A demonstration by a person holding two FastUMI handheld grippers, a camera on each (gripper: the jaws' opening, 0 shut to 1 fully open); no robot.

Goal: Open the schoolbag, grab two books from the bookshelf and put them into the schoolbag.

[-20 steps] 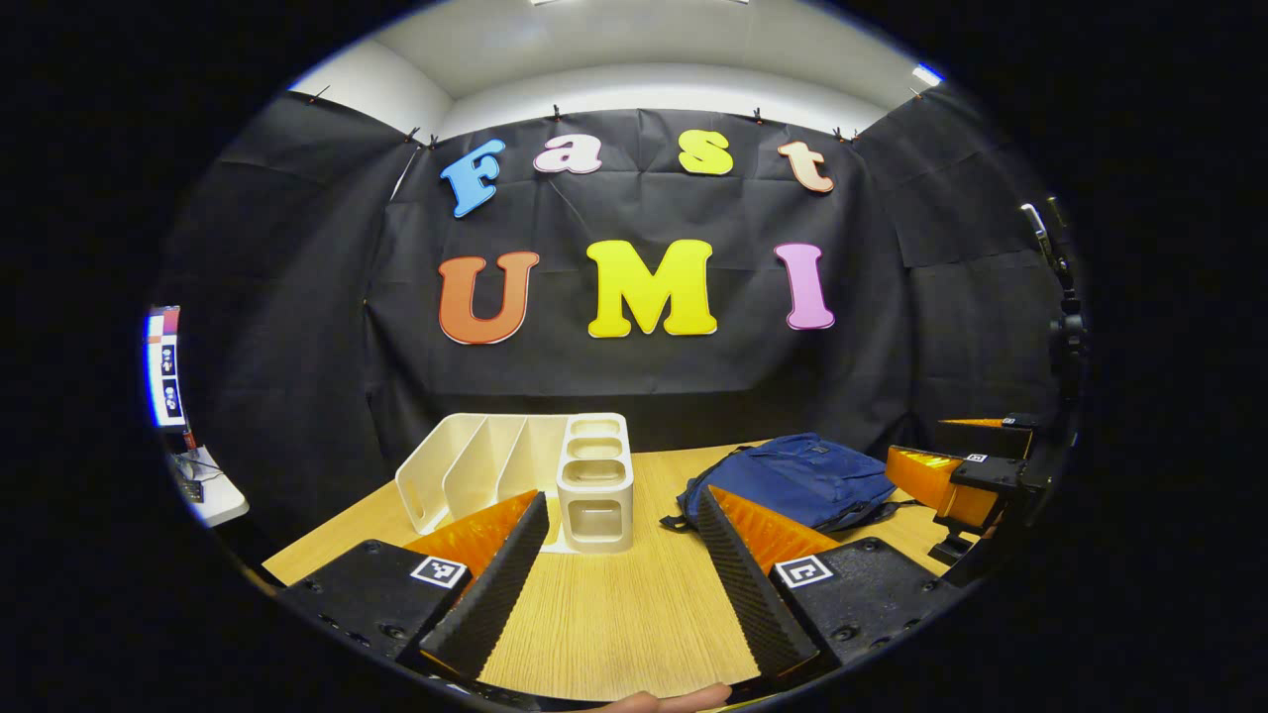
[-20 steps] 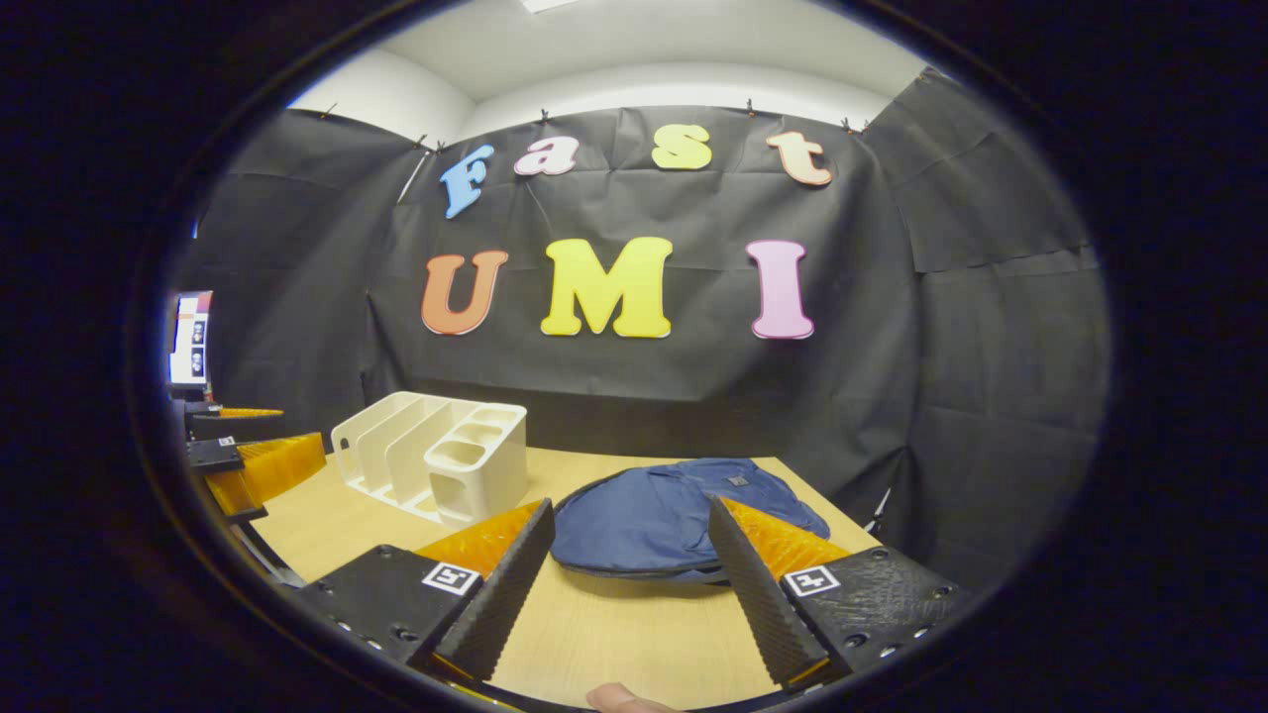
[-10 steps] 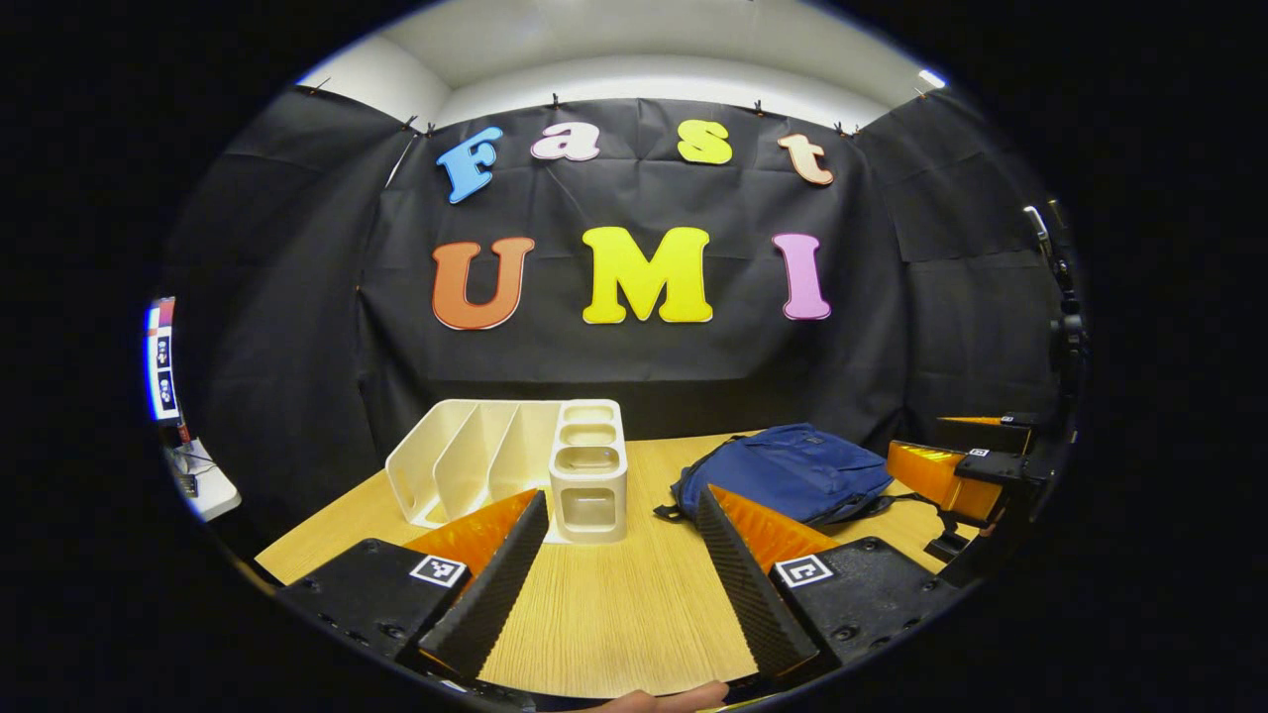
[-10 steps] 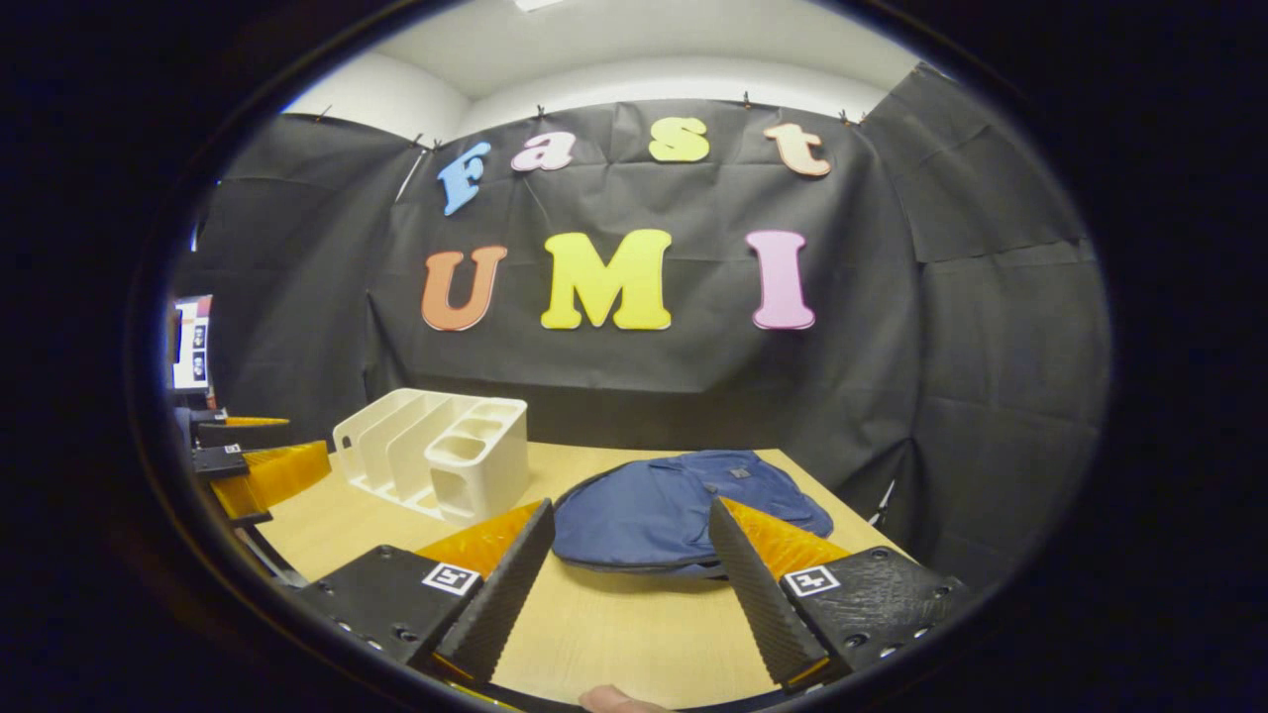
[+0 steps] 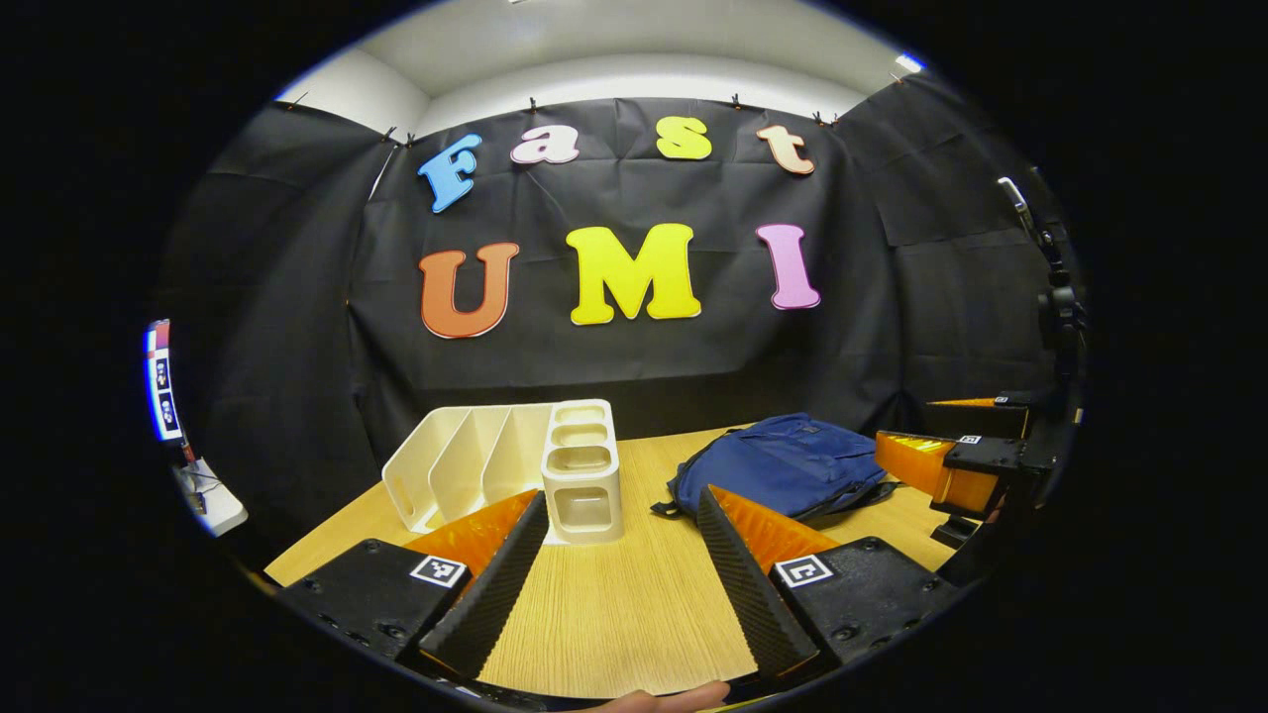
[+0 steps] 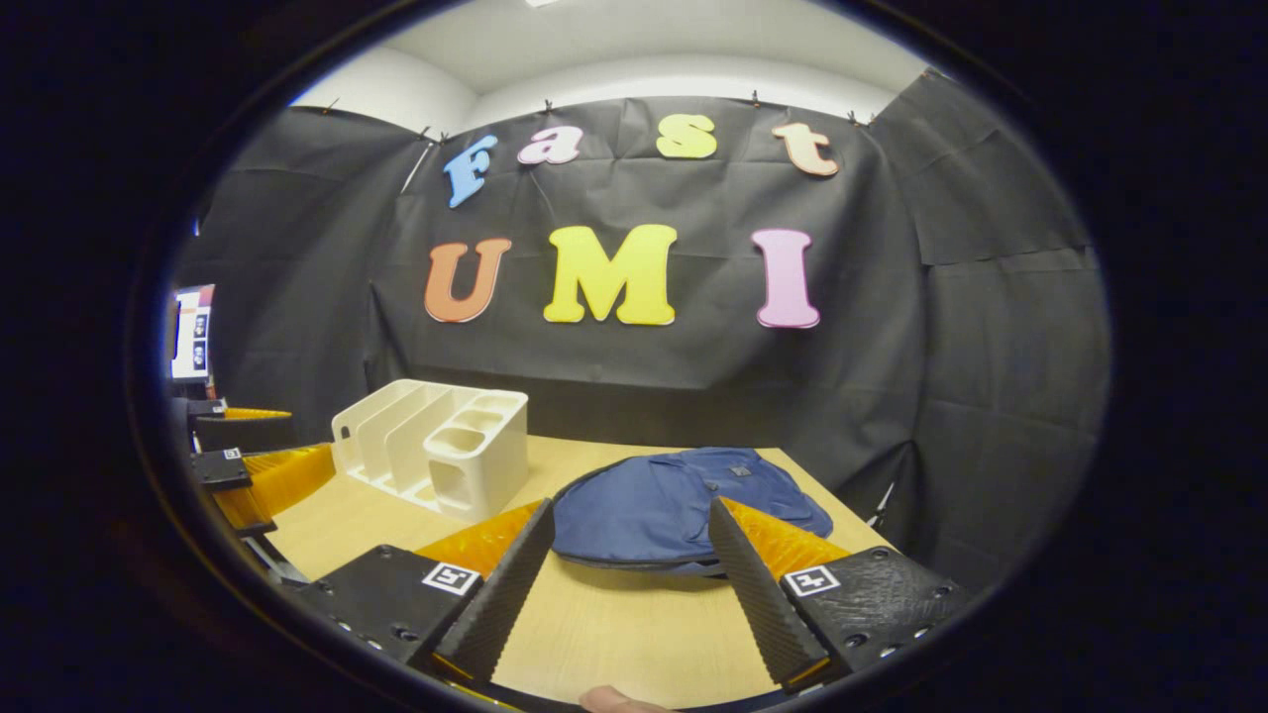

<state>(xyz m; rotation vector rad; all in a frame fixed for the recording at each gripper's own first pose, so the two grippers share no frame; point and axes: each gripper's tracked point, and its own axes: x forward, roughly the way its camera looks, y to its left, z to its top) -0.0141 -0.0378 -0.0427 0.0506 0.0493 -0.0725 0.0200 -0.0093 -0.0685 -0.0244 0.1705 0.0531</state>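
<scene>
Left gripper point(image 5: 619, 574) and right gripper point(image 6: 624, 579) are held wide apart, nothing gripped, above the desk point(image 5: 614, 614). Blue schoolbag point(image 6: 674, 510) is laid flat, zipped, just ahead of the right gripper. White bookshelf point(image 5: 515, 465) is seen bookless.

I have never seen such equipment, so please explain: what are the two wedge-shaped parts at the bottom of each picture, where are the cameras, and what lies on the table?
A person holds a two-finger gripper in each hand; there is no robot arm. Each picture comes from a camera riding on one gripper, so the wedges are its own fingers. The left gripper and the right gripper are both open and hold nothing. On the wooden table stand a white bookshelf, with no books visible in it, and a blue schoolbag, lying flat. Each view also shows the other gripper at its edge.
</scene>
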